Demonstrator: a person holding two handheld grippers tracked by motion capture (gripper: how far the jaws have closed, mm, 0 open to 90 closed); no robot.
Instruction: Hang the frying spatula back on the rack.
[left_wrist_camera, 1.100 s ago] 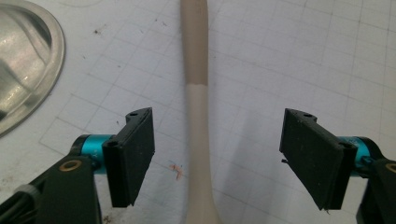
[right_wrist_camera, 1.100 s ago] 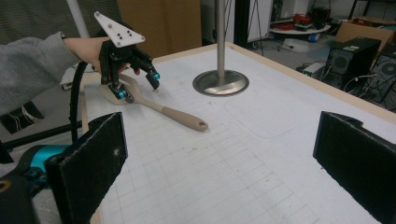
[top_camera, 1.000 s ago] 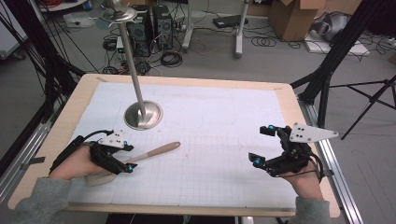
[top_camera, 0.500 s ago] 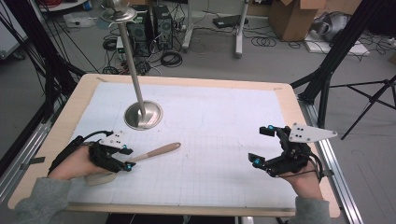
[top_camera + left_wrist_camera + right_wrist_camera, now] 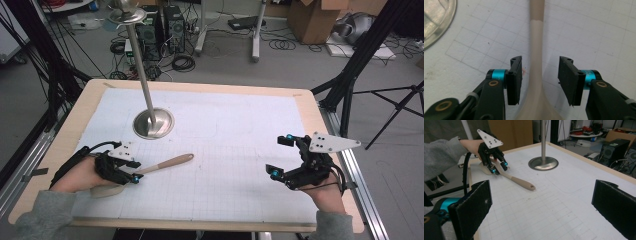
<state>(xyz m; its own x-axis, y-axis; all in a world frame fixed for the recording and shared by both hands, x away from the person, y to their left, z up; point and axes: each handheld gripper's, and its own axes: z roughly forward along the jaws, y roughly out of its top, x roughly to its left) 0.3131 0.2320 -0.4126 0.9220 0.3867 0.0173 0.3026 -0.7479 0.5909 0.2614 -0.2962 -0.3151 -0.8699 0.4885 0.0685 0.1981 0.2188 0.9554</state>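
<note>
Left fingers (image 5: pixel 515 80): apart, straddling the spoon's neck without touching it.
Right fingers (image 5: pixel 471 207): wide apart, gripping nothing.
Spoon (image 5: pixel 165 164): flat on counter (image 5: pixel 300 100), near metal stand base (image 5: pixel 153 123).

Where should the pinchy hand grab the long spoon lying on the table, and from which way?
Best to grab the spoon by its thin neck, near the wide bowl end, coming straight down from above. It lies flat, and the neck is narrow enough to fit between the jaws. The left gripper is already open with one jaw on each side of the neck.
</note>
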